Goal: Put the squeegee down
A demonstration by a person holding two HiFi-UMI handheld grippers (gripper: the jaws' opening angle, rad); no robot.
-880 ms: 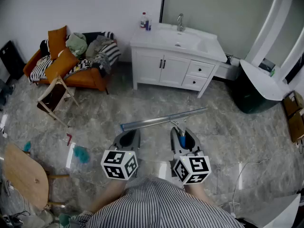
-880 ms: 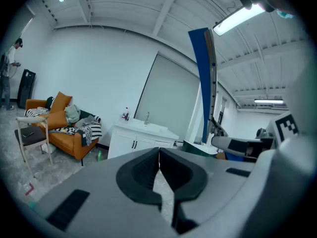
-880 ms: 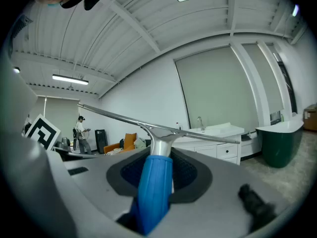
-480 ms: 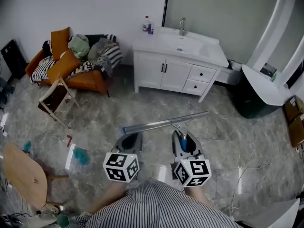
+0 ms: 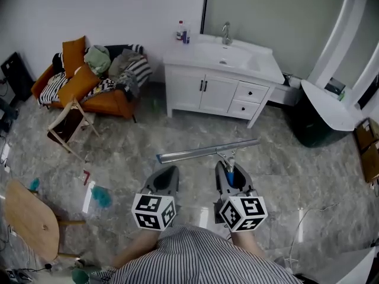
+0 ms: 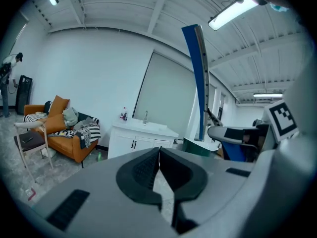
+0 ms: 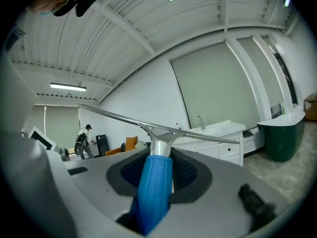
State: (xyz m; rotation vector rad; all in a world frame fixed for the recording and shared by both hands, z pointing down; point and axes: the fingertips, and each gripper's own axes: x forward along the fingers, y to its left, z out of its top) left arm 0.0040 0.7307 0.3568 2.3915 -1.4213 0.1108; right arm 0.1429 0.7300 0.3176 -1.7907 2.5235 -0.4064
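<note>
Nearest, the left gripper (image 5: 166, 178) has its jaws together on nothing, well short of the white vanity cabinet (image 5: 207, 84). Just beside it the right gripper (image 5: 230, 169) is clamped on the blue handle of the squeegee with a long metal blade bar (image 5: 207, 149). The handle runs out along the jaws toward the cabinet, and the bar lies crosswise past the tips, roughly parallel to the cabinet front, in the air above the grey marbled floor (image 5: 136, 141). Only the right gripper carries it, so putting it down likely means lowering that gripper. Farther off, the basin (image 5: 228, 51) in the cabinet top looks empty; two bottles (image 5: 181, 29) stand at its left end
</note>
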